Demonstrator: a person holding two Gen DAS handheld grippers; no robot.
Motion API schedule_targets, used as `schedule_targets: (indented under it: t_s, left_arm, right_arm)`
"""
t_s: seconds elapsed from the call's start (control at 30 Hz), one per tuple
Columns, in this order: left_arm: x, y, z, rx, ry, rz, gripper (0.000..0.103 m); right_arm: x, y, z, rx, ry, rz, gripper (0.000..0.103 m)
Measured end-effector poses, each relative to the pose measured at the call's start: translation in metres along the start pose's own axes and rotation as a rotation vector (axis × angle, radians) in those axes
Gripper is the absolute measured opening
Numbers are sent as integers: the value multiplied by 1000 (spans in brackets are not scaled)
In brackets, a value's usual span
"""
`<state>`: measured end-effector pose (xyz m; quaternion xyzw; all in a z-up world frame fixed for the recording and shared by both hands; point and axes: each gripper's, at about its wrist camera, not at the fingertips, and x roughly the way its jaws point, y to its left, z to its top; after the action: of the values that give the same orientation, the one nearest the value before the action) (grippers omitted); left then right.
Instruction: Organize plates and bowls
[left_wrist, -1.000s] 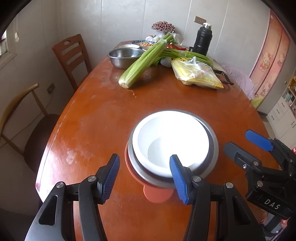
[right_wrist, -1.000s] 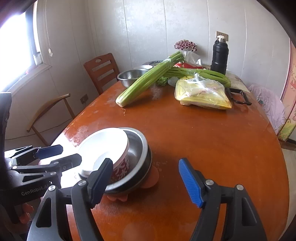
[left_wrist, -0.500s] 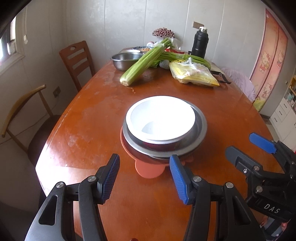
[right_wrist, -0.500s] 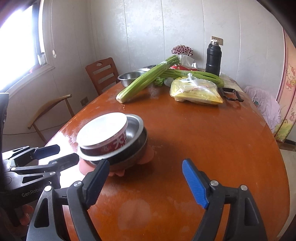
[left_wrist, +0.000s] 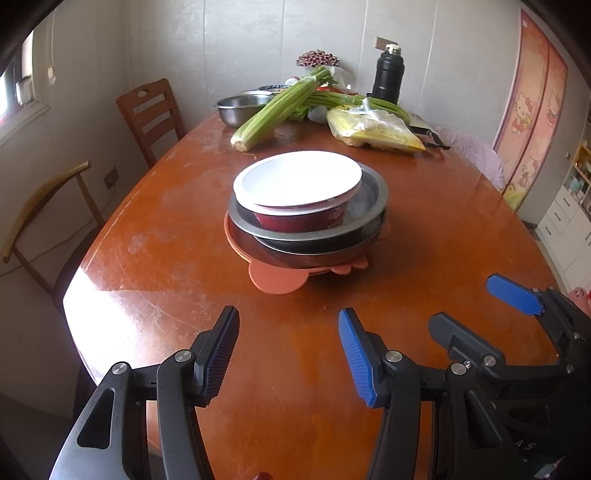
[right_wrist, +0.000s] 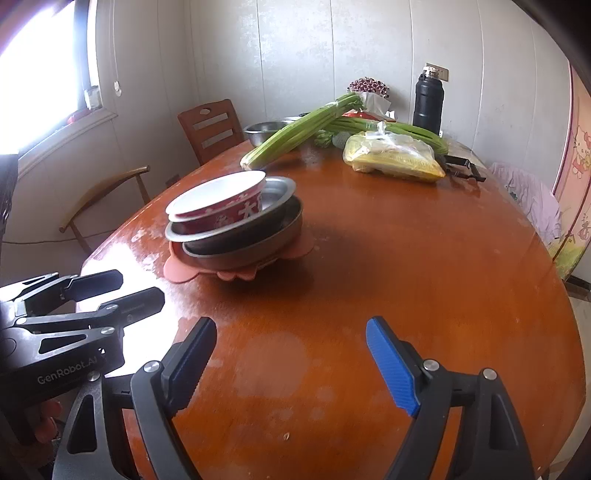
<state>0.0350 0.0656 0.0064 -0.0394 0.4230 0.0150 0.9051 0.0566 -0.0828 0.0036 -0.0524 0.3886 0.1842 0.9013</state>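
A red-and-white bowl (left_wrist: 299, 192) with a white interior sits at the top of a nested stack near the middle of the bench (left_wrist: 443, 229). It rests inside a shallow steel dish (left_wrist: 369, 206), which in turn sits in a second, darker steel dish (right_wrist: 258, 240). The whole stack stands on a salmon-pink silicone mat (left_wrist: 277, 278) with lobed edges; the mat lies flat on the orange-brown bench top. In the right wrist view the bowl leans slightly toward the window side of the stack.

Both grippers hang over the near end of the bench, well apart from the stack and touching none of it. The left gripper (left_wrist: 288, 354) has its blue-padded fingers apart with only bare bench between them. The right gripper (right_wrist: 291, 363) stands wider — its jaws are opening, and nothing lies between them either. Each gripper appears at the edge of the other's view.

At the far end of the bench lie a bundle of celery (left_wrist: 277, 110), a clear bag with yellow contents (left_wrist: 373, 129), a steel mixing bowl (left_wrist: 243, 107) and a black thermos flask (left_wrist: 388, 75). A slatted wooden chair (left_wrist: 151, 114) and a curved-back chair (left_wrist: 40, 206) stand along the window side.
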Motion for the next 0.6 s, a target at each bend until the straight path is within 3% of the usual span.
schedule_targets:
  t_s: [0.6]
  left_arm:
    - [-5,2,-5,6,-4,-13,58]
  right_arm:
    - [-13,3,-9,13,-19,-29,83]
